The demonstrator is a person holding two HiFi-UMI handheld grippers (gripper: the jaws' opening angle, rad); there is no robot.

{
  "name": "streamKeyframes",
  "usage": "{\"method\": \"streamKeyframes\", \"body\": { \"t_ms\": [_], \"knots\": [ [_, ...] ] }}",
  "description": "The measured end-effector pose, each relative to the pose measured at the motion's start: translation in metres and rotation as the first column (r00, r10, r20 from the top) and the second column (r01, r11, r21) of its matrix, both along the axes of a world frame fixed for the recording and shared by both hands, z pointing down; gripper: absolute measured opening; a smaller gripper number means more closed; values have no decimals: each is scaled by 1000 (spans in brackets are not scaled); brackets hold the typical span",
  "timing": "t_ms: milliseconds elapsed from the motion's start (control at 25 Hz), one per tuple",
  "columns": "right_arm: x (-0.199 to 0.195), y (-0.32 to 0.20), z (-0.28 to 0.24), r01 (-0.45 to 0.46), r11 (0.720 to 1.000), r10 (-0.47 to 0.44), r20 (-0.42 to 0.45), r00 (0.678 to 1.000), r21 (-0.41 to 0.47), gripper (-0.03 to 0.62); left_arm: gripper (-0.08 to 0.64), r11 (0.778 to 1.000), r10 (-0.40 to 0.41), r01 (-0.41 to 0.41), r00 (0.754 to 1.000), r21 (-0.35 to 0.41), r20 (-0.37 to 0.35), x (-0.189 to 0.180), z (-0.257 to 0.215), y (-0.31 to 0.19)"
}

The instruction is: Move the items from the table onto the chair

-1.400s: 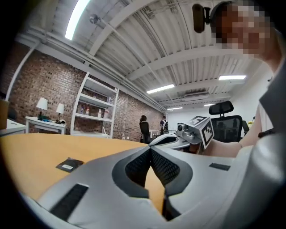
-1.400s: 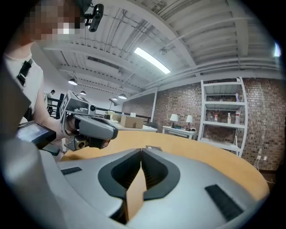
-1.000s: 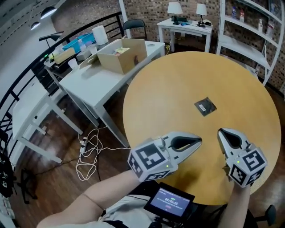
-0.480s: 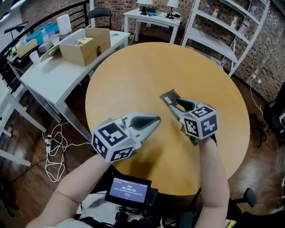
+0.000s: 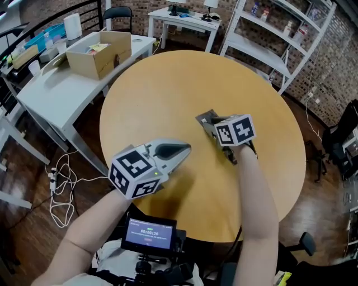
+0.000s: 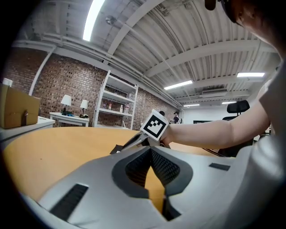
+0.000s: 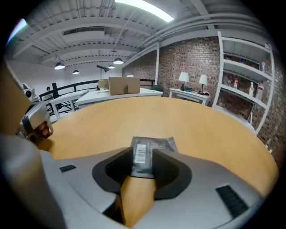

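Head view: I count one round table (image 5: pixel 168 84) and one item on it, a dark packet (image 5: pixel 205 117), lying flat and well in from the rim, with bare wood on all sides. Two grippers. The right gripper (image 5: pixel 209 126) has its nose on the packet's near edge. The left gripper (image 5: pixel 180 151) hovers over the wood nearer me, well apart from the packet. Beyond the far-left rim stands a grey table (image 5: pixel 56 89) carrying one cardboard box (image 5: pixel 99 53). It sits just beside the round table, so the gap there is tight. One black chair (image 5: pixel 118 13) stands far behind it. A white shelf unit (image 5: pixel 279 39) stands past the far-right rim.

Left gripper view: the left gripper (image 6: pixel 150 151) has its tips meeting, with nothing between them. Only a slit of table wood shows lower down between the pads. Ahead I see the right gripper (image 6: pixel 132 142) low on the table and a dark corner of the packet (image 6: pixel 117 148).

Right gripper view: the right gripper (image 7: pixel 143 154) has its fingers a narrow way apart. The packet (image 7: pixel 156 144), barcode label up, lies flat with its near end between them. I count two lamps (image 7: pixel 183 77) and one box (image 7: pixel 124 86) beyond the far edge. Open tabletop (image 7: pixel 187 120) stretches ahead to the rim.
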State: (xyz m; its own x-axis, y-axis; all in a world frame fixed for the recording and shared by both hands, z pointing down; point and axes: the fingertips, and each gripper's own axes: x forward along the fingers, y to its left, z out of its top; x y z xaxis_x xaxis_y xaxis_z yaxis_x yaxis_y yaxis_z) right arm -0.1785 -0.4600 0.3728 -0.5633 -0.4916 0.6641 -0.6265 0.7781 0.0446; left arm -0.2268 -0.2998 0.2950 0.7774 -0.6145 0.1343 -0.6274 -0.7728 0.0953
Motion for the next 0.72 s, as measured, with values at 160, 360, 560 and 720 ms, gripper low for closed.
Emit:
{"method": "streamKeyframes", "body": {
  "t_ms": [160, 360, 560, 720],
  "knots": [
    [3, 0, 3, 16, 999, -13, -57, 998, 48, 2, 11, 1000, -6, 6, 1000, -2, -3, -2, 1, 0],
    [7, -3, -6, 32, 994, -24, -71, 997, 108, 35, 11, 1000, -2, 2, 1000, -6, -1, 1, 3, 3],
    [16, -12, -9, 29, 997, -28, -11, 1000, 72, 171, 11, 1000, -2, 2, 1000, -4, -15, 0, 0, 2],
    [13, -13, 2, 45, 999, -45, 0, 999, -24, 198, 11, 1000, -5, 5, 1000, -2, -19, -1, -4, 0]
  ]
}}
